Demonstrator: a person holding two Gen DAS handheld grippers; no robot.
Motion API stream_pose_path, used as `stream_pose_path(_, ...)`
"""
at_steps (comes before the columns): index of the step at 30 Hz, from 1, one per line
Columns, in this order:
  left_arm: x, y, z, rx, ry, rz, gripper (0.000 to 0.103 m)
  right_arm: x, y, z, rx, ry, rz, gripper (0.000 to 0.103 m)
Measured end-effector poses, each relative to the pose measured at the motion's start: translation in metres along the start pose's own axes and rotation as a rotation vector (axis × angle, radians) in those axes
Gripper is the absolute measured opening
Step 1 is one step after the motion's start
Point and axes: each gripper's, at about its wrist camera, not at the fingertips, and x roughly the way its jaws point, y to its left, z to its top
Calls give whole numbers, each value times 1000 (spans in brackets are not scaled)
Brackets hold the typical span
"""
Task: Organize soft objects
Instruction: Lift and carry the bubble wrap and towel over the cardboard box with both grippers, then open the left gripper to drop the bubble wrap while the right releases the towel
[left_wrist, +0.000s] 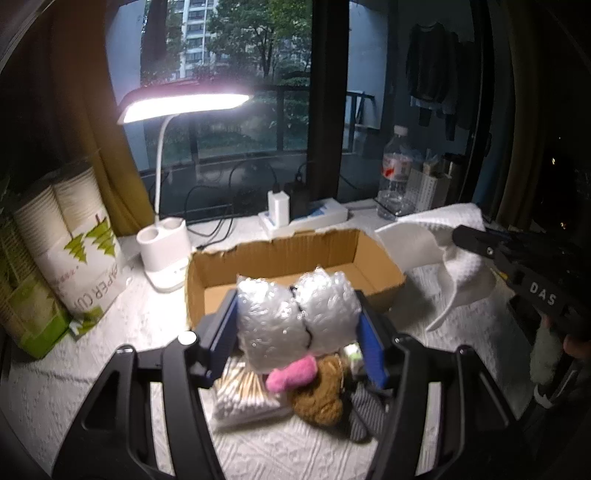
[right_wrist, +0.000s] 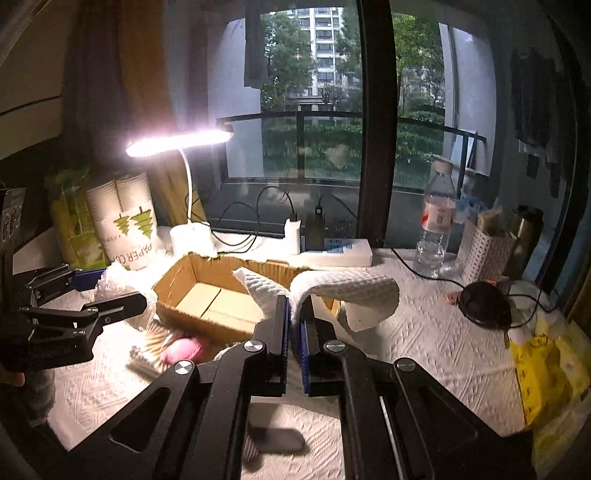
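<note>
Left wrist view shows a wad of bubble wrap (left_wrist: 299, 317) held in the left gripper (left_wrist: 299, 325), its blue pads pressing the wad from both sides, jaws part-way apart around it. The wad hangs above the table, in front of the near wall of an open cardboard box (left_wrist: 295, 258). Below it on the white textured cloth (left_wrist: 92, 369) lie a bag of cotton swabs (left_wrist: 240, 395), a pink plush piece (left_wrist: 291, 374) and a brown plush toy (left_wrist: 325, 391), the pink piece touching the brown toy, with a striped grey item just beside them that is too hidden to name. To the right, the right gripper (left_wrist: 458, 236) holds a white towel (left_wrist: 436, 243) clear of the table, beside the box's right end. Right wrist view shows that gripper (right_wrist: 294, 306) with its jaws nearly closed, pinching the towel (right_wrist: 343, 288) between the blue pads; the cloth arches up and droops to either side in front of the box (right_wrist: 207, 295). The left gripper (right_wrist: 122, 302) appears at the left edge with the bubble wrap (right_wrist: 114, 280) partly hidden behind it. Behind the box stand a lit white desk lamp (left_wrist: 166, 258), a pack of paper cups (left_wrist: 77, 243), a power strip (left_wrist: 306, 214) with plugs, and a water bottle (left_wrist: 395, 173). In the right wrist view a white perforated holder (right_wrist: 484, 254), a black round object (right_wrist: 484, 302) with a cable and a yellow bag (right_wrist: 550, 373) lie at the right.
</note>
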Motion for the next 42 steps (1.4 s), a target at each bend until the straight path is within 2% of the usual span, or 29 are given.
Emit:
stream_pose_path(6,12,1,19,2,-44,-4,60,18,-3,15,-2,-10,11,6)
stream_pose_path(9,25,3,27,0,-81,21,60,28,-4,23,-1,-17,18,6)
stream_pose_path(13,47,2,33,1,-85,34,60,43,-6,30,3,-22,22,6)
stream_pose_path(20,85,0,33,-15,-30,10,60,79,-12,29,14,22,43,6)
stream_pose_path(28,130,1,21,-37,77,-16,60,121,-20,13,44,103,67,6)
stream_pose_path(35,157,2,8,-52,148,-34,61,146,-23,-3,62,172,78,6)
stream_pose_path(42,167,10,1,-85,196,-40,61,167,-24,-20,80,264,78,6)
